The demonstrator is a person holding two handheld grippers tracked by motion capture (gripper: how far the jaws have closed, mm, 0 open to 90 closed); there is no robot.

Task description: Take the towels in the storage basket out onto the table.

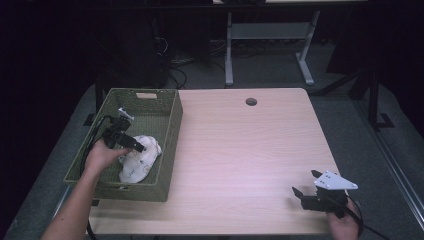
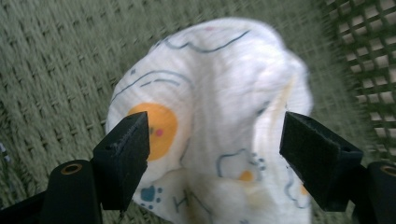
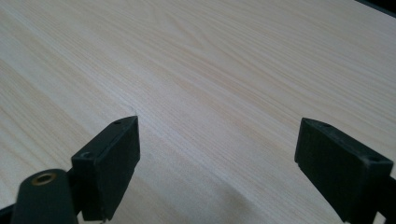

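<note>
Your left hand (image 1: 102, 154) was reaching down into the olive woven basket (image 1: 170, 131) at the table's left edge, forearm coming up from the bottom corner. The left gripper (image 2: 215, 154) had its jaws spread wide on either side of a bunched-up white cloth (image 2: 219, 107) printed with orange blobs and little blue paw prints, soft and crumpled on the basket's weave; can't tell if the pads actually touched it. Your right hand (image 1: 345, 224) sat low at the near right corner, right gripper (image 3: 217, 163) wide open too, holding nothing, just over the pale wood-grain table (image 3: 224, 60).
</note>
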